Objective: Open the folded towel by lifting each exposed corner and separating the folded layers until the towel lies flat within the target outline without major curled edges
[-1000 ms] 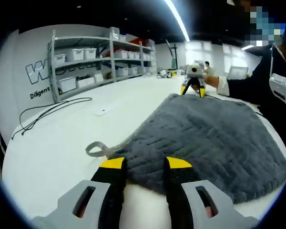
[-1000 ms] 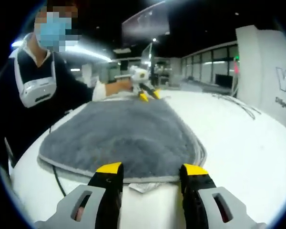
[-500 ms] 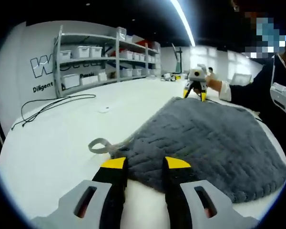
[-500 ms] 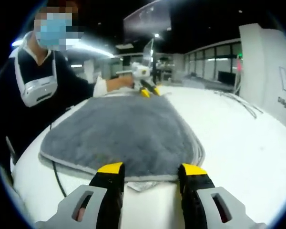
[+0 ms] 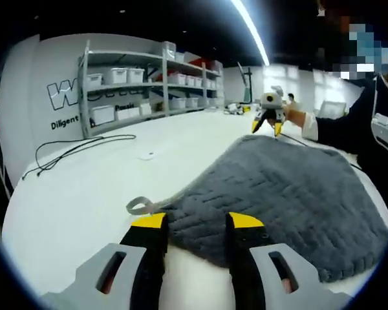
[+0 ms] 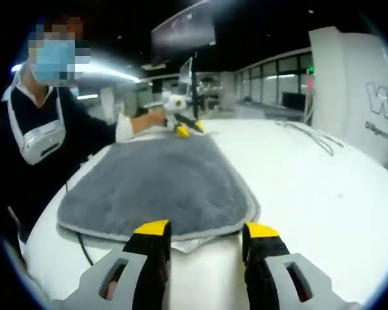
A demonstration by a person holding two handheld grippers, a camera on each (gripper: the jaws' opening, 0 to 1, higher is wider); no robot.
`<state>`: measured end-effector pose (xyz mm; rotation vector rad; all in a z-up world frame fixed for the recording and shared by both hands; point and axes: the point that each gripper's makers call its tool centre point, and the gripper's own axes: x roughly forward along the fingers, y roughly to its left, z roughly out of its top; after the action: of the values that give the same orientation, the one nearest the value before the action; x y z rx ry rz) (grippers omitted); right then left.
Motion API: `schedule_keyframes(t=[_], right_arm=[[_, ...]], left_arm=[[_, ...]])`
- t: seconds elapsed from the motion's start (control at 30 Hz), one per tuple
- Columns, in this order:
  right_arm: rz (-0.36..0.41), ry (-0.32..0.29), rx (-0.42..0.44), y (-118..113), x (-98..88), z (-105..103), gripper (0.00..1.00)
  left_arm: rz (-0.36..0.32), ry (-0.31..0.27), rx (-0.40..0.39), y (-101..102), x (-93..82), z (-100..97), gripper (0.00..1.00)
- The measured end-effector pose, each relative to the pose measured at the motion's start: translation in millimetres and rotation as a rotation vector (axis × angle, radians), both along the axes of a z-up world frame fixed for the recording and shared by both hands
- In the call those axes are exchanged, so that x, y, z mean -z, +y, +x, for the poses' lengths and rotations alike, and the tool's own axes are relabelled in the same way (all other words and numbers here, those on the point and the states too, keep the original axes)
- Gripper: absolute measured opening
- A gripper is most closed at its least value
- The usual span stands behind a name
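Left gripper view, near to far: left tongs, yellow-tipped black jaws set apart, nothing between them, hovering at the near corner of the dark grey plush towel w/ a woven zigzag pattern. Towel lies spread on the white round-edged worktop. A grey hanging loop sticks out from that corner, just left of the jaws. Further back, a black cable trails across the worktop. At the towel's far corner, right tongs held by a person's hand, tips pointing down at the corner; can't tell if touching. Behind: grey metal shelving w/ white bins.

Right gripper view: right tongs also parted, gripping nothing, at the towel's near hem. A white label tag pokes out from under the hem, between the jaws. Far end: left tongs.
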<state>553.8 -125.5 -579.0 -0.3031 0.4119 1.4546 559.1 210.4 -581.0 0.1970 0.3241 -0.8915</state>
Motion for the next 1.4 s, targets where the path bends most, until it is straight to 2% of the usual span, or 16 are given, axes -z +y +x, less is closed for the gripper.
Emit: schedule_keyframes(t=[0.1,0.2,0.33,0.5,0.6,0.77,0.83,0.93,1.07,1.17,1.33,1.4], right_arm=[[0.011,0.021,0.004,0,0.7,0,0.43],[0.003,0.071,0.054,-4,4.5,8,0.42],[0.051,0.123,0.057,-4,-1.2,7,0.36],[0.027,0.178,0.081,-6,5.1,9,0.32],[0.022,0.176,0.068,-6,6.7,5,0.28],[-0.002,0.09,0.004,-4,7.9,-5,0.26],[0.005,0.078,-0.005,-4,6.1,-6,0.25],[0.016,0.095,-0.004,-2,4.3,-7,0.22],[0.027,0.122,-0.001,0,3.5,-8,0.21],[0.007,0.147,0.009,1,7.9,-9,0.18],[0.009,0.142,0.007,1,2.7,-8,0.03],[0.017,0.173,0.019,3,-1.2,-10,0.01]], left_arm=[[-0.012,-0.034,0.005,-6,-12.5,-2.3,0.35],[-0.028,-0.054,0.033,-17,-23.2,-8.5,0.35],[-0.021,-0.077,0.077,-32,-30.0,-17.4,0.35],[-0.027,-0.086,0.128,-50,-34.1,-26.6,0.35],[-0.005,-0.093,0.155,-59,-32.3,-32.3,0.35],[0.024,-0.101,0.184,-66,-27.8,-36.2,0.35],[0.028,-0.098,0.191,-67,-26.7,-37.0,0.35],[0.034,-0.094,0.201,-69,-24.5,-38.5,0.34],[0.069,-0.078,0.218,-73,-13.1,-41.1,0.34],[0.084,-0.074,0.23,-74,-9.2,-42.7,0.34],[0.097,-0.072,0.242,-78,-6.7,-45.2,0.34],[0.092,-0.073,0.248,-80,-7.5,-45.9,0.34]])
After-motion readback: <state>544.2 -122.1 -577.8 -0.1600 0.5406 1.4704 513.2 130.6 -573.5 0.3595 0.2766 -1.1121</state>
